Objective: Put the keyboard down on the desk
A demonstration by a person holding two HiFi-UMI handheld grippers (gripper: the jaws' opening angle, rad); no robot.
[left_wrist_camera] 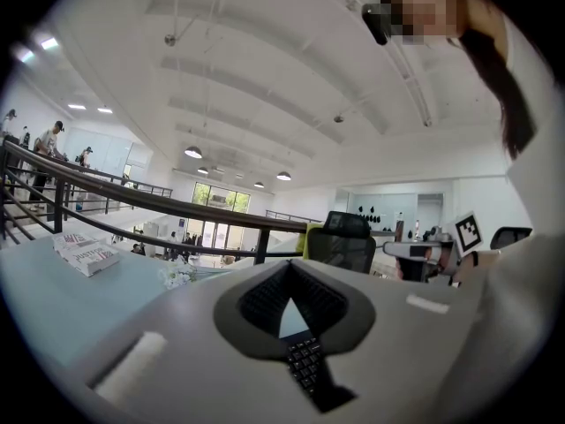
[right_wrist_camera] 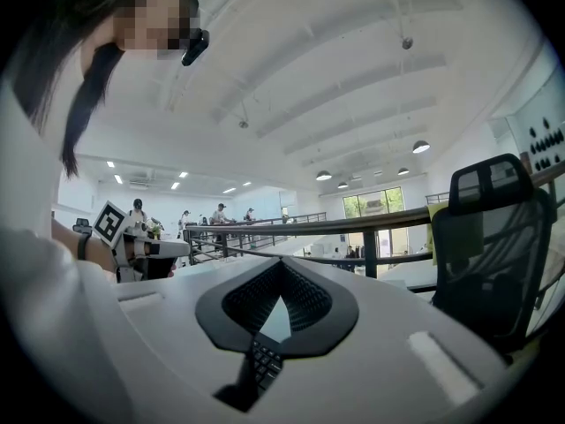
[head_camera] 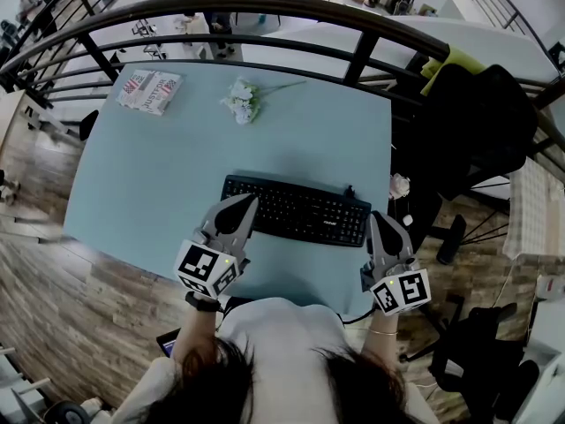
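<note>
A black keyboard point(head_camera: 296, 210) lies flat on the light blue desk point(head_camera: 159, 175), near the front edge. My left gripper point(head_camera: 245, 205) is shut, with its tips over the keyboard's front left corner. My right gripper point(head_camera: 375, 220) is shut too and sits just off the keyboard's right end. In the left gripper view the left gripper point(left_wrist_camera: 290, 268) has its tips together, and a strip of the keyboard point(left_wrist_camera: 305, 360) shows through the slit below them. The right gripper view has the right gripper point(right_wrist_camera: 281, 265) the same way, keyboard point(right_wrist_camera: 262, 362) keys showing low in the gap. Nothing sits between either pair of jaws.
A white flower bunch point(head_camera: 240, 98) and a printed packet point(head_camera: 150, 91) lie at the desk's far side. A dark railing point(head_camera: 265, 7) curves behind the desk. A black office chair point(head_camera: 481, 122) stands to the right. Wooden floor lies left of the desk.
</note>
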